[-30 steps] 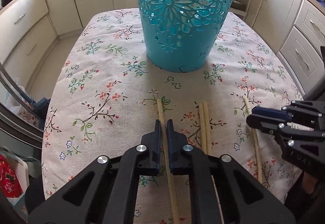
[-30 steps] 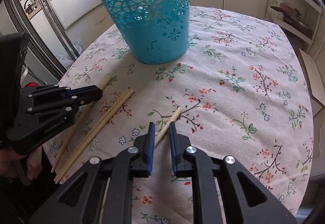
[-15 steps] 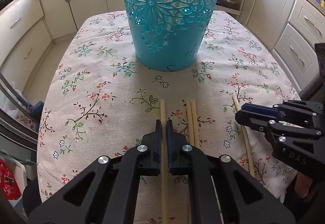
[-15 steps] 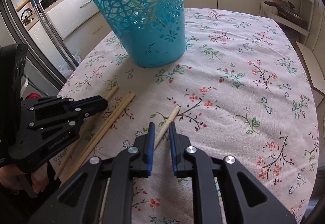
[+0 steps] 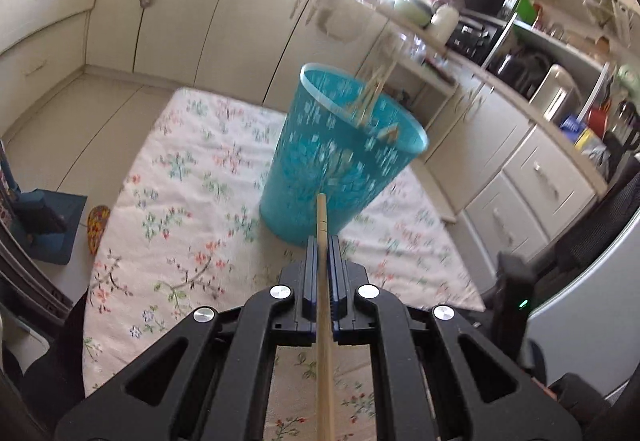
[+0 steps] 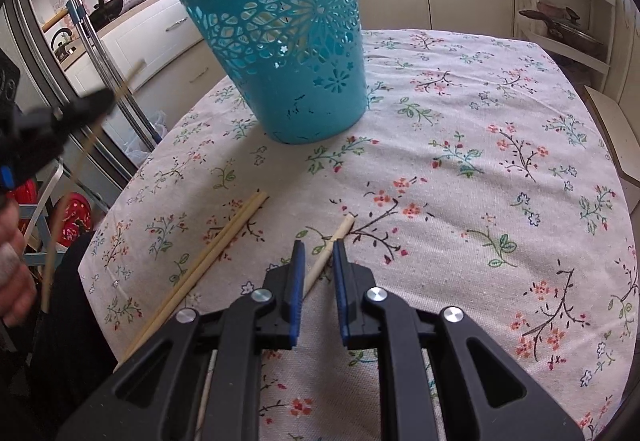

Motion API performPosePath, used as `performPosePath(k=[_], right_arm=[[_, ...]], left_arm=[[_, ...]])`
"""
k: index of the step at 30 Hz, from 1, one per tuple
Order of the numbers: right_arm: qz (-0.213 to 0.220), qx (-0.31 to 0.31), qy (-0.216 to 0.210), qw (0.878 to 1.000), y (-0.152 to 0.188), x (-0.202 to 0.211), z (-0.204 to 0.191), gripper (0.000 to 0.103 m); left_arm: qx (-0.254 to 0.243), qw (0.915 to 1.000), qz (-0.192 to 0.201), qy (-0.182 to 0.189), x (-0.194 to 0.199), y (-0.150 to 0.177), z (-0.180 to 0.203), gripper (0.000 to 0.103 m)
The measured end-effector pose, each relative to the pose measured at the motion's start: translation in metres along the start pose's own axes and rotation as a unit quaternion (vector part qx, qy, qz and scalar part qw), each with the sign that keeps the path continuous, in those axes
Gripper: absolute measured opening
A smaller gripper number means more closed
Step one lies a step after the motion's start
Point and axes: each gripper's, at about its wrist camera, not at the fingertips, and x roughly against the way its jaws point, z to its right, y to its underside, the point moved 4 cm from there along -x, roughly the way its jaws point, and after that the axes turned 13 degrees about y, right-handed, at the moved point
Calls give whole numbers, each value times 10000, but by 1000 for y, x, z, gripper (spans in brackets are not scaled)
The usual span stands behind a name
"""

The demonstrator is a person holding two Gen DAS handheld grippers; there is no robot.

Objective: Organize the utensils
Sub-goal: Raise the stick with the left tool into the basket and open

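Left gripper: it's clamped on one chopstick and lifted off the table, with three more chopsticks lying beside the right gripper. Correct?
Not quite. The left gripper does hold one chopstick off the table, but the right wrist view shows only a pair of chopsticks lying beside the right gripper. A third, paler chopstick sits between its jaws.

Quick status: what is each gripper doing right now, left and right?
Left gripper: shut on a chopstick, lifted off the table.
Right gripper: jaws slightly apart around a pale chopstick, not clamped.

Left view rides high behind its claw (image 5: 323, 253), looking down at the basket (image 5: 340, 157); right view sits low, close to the table (image 6: 500, 113), sharing that basket (image 6: 288, 41).
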Motion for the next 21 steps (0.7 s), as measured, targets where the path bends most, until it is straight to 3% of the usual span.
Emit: performPosePath(k=[9,15,21], right_arm=[[16,-25,-23,10000,1,1,2,15],[29,-12,-9,10000,1,1,2,15],[47,9,2,10000,1,1,1,16]], left_arm=[[-686,9906,1153,273,26,-86,62,5],[-1222,9736,1928,10,16,-139,99,5],[-1525,9554,2512,-291,1,-171,111,5]])
